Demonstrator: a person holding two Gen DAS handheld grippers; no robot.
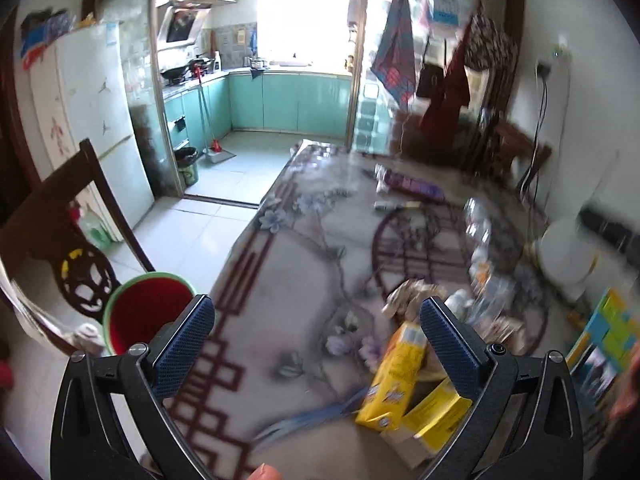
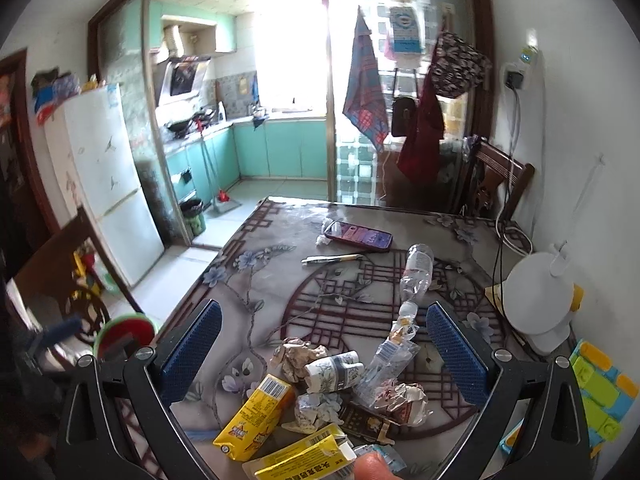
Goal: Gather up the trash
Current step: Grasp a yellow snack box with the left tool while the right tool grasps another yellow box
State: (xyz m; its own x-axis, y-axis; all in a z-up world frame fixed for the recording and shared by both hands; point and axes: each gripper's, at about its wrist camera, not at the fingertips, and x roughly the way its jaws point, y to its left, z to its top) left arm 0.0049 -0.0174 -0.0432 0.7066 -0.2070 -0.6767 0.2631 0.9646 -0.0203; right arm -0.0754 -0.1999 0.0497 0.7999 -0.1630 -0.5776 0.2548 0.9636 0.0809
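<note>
**Both tools spread wide over a litter pile on the patterned worktop**

The left tool hangs with its blue-padded fingers far apart and nothing between them, above the near edge of the grey floral worktop with dark red lattice print. At its 9 o'clock sits the small round bin with green rim and red inside, off the worktop's left edge, beside a dark carved wooden chair. At its 3 o'clock lies a yellow drink carton, just beside the right finger; this view is blurred.

The right tool is likewise spread wide and grips nothing. Between and below its fingers lies the trash heap: a yellow juice carton with a barcode at 7 o'clock, a second flattened yellow carton with Chinese print and a barcode at 6 o'clock, touching a fingertip at the frame's bottom. The characters are too small to read. At the centre rest a crumpled paper wad, a rolled paper cup with grey-blue pattern and a crushed clear plastic bottle. Another clear plastic bottle with white label lies at 1 o'clock. Farther, at 12 o'clock, a smartphone with purple screen and a pen lie apart from the heap. A white rounded desk lamp base stands at 3 o'clock.
</note>
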